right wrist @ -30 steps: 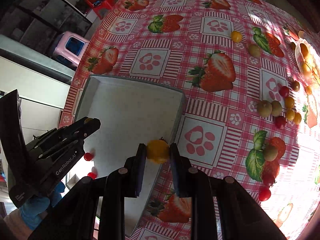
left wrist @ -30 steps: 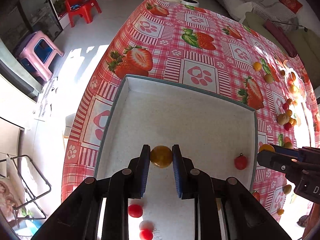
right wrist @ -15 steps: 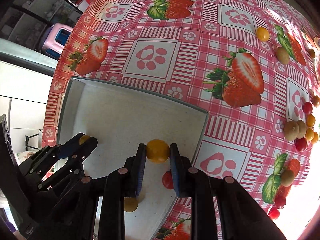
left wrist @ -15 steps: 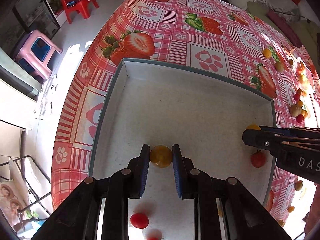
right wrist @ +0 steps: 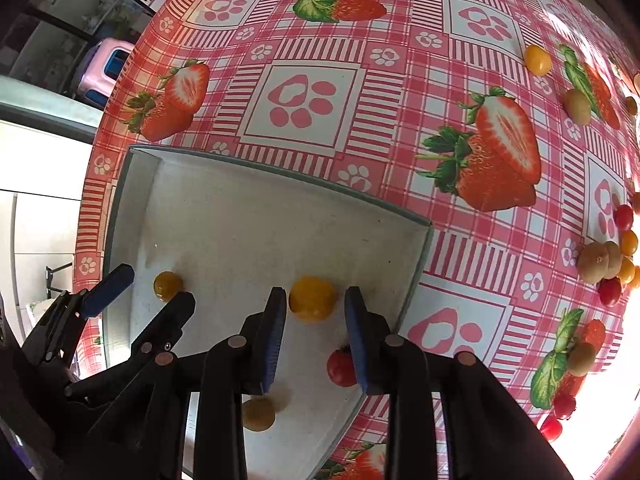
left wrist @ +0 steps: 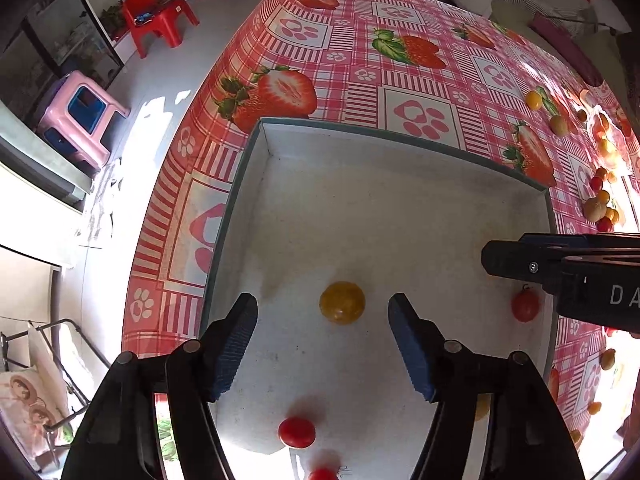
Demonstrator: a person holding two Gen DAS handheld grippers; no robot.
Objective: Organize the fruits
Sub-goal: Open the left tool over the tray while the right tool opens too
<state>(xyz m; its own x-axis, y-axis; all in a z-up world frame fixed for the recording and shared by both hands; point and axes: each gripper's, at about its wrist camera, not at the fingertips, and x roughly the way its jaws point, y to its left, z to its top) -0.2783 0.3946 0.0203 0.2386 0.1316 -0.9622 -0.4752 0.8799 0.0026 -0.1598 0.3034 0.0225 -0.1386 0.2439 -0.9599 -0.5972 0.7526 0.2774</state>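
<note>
Two tools, "DA" lettering [left wrist: 622, 295], yellow tomatoes [left wrist: 342, 303]

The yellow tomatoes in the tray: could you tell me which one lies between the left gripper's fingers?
The yellow tomato lying on the tray floor between the left gripper's just-opened fingers, touching neither. The other two lie by the right gripper.

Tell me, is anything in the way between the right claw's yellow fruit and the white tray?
Nothing visible is. The yellow fruit already sits over the white tray floor, between the right claw pads, which have just been opening and no longer squeeze it. A red tomato lies nearby, not underneath.
</note>
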